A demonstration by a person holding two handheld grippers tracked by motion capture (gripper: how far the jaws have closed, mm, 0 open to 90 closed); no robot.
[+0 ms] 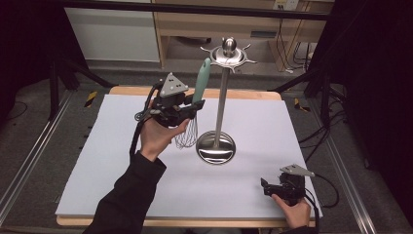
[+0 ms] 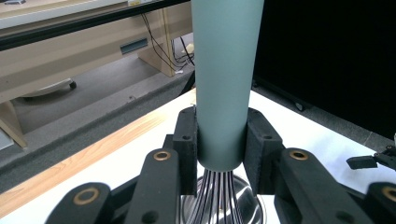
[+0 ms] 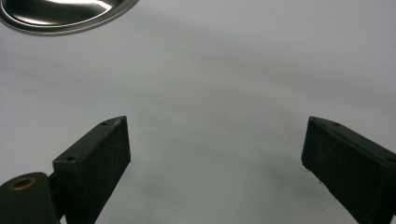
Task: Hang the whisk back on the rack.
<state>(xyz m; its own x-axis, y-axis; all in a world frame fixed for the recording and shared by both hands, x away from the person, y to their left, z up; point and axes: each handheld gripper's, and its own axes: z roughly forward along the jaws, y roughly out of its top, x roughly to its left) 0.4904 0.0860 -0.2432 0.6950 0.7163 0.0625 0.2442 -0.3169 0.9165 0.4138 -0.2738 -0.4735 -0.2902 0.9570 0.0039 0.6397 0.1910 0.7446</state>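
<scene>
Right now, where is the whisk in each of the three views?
High view: whisk upper centre, held upright in the left gripper.
Left gripper view: its teal handle fills the centre, clamped between the jaws.
Right gripper view: not in it.
Shared landmark: steel stand base.

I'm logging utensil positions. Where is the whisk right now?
The whisk is held upright, off the table, in the left tongs, centre-left in the high view, just left of the steel stand.

white mat (image 1: 253,185) covers the wooden table (image 1: 243,94), wood edge showing at 12 o'clock | pale wooden cabinet (image 1: 195,22) stands beyond at 12 o'clock | cables (image 1: 292,53) trail on the grey floor (image 1: 44,161) at 1 o'clock
</scene>
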